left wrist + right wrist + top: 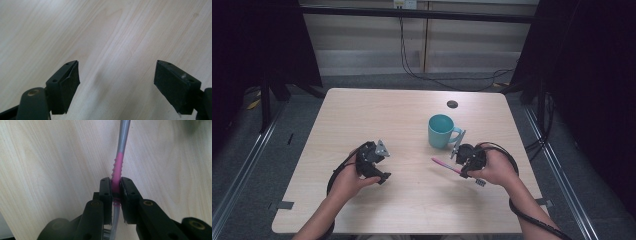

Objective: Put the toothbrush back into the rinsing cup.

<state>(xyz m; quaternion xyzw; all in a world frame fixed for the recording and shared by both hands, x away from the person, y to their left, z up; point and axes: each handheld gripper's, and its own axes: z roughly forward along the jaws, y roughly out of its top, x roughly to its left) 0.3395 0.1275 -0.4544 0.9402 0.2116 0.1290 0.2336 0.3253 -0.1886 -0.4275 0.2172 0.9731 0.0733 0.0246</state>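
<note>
A toothbrush (444,165) with a pink and grey handle is held just above the table (382,115), right of centre. My right gripper (463,169) is shut on it; in the right gripper view the pads (106,192) clamp the pink grip of the toothbrush (117,165) on both sides, in my right gripper (115,180). A teal mug (440,131) stands upright just beyond that gripper. My left gripper (379,172) hovers over the left half of the table. In the left gripper view its jaws stand wide apart over bare wood, so my left gripper (116,67) is open and holds nothing.
A small black round cap (452,104) sits in the tabletop behind the mug. Cables trail from both grippers toward the near edge. Dark frames and floor rails flank the table on both sides.
</note>
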